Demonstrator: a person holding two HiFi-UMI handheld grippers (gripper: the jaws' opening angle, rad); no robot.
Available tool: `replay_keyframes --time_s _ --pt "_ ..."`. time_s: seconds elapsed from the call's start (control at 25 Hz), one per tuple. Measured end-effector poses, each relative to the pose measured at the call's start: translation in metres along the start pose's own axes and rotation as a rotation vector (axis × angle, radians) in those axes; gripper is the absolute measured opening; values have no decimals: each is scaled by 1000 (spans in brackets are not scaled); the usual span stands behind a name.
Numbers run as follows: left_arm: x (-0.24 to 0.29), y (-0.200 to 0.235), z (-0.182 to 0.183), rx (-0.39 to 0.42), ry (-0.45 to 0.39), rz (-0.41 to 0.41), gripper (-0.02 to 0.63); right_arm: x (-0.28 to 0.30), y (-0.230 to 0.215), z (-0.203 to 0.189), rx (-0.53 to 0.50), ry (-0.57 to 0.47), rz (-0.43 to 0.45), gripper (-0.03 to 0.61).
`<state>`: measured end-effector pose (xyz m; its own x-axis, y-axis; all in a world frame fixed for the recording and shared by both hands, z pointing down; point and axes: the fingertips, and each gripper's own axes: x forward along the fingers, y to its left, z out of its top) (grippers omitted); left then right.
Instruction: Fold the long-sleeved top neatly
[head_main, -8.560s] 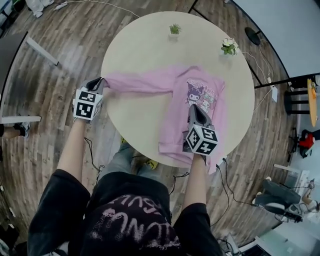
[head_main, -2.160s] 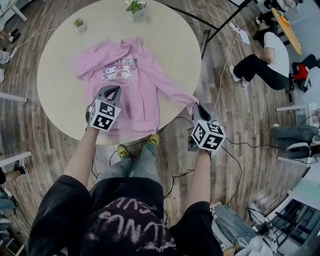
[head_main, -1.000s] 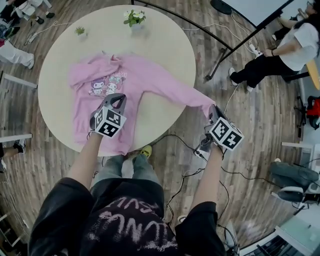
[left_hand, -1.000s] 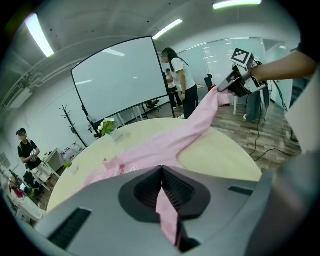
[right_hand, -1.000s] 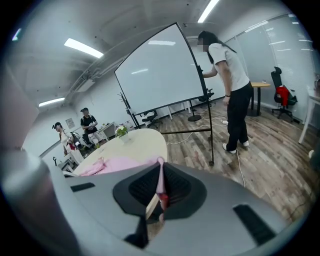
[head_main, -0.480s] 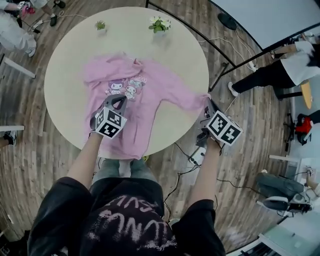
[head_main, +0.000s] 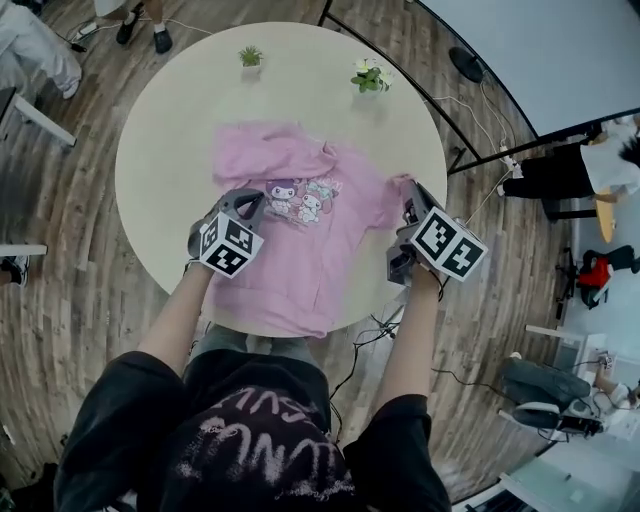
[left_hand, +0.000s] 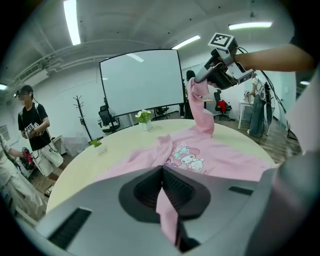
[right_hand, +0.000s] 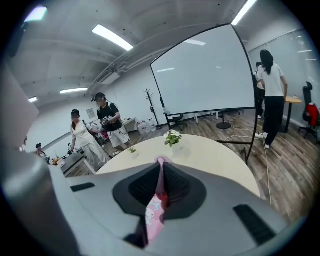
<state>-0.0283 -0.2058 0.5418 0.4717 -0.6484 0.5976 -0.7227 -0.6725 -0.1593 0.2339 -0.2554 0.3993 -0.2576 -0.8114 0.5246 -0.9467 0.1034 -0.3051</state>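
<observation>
A pink long-sleeved top (head_main: 320, 225) with a cartoon print lies on the round table (head_main: 170, 140), its hem hanging over the near edge. My left gripper (head_main: 250, 201) is shut on a fold of its body fabric, left of the print; pink cloth (left_hand: 168, 212) shows between its jaws. My right gripper (head_main: 408, 192) is shut on the right sleeve (left_hand: 202, 107), held up above the top's right side so the sleeve hangs down onto the body. The right gripper view shows pink cloth (right_hand: 158, 192) pinched in the jaws. The left sleeve lies bunched across the top's far shoulder.
Two small potted plants stand on the table's far side, a green one (head_main: 251, 56) and a white-flowered one (head_main: 370, 76). A projection screen's stand (head_main: 470, 70) is beyond the table at the right. Cables (head_main: 375, 335) trail on the wooden floor near my feet. People stand around the room.
The right gripper has carried the sleeve from out past the table's right edge inward and upward to the top's right side. The left gripper has shifted along with its pinch of fabric.
</observation>
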Motion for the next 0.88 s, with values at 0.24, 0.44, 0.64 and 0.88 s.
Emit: replay_keyframes --time_s 0.24,0.44,0.64,0.88 --pt "-11 31 -30 -25 10 -24 11 55 84 -9 -56 48 55 20" --pt "-20 52 -55 -47 32 -27 11 97 134 -31 -121 116 83 21" --pt "-26 63 -75 -71 45 -35 11 133 172 -56 -163 180 107 25" --pt "-29 61 -95 -71 69 -57 11 171 210 -94 -196 249 159 43"
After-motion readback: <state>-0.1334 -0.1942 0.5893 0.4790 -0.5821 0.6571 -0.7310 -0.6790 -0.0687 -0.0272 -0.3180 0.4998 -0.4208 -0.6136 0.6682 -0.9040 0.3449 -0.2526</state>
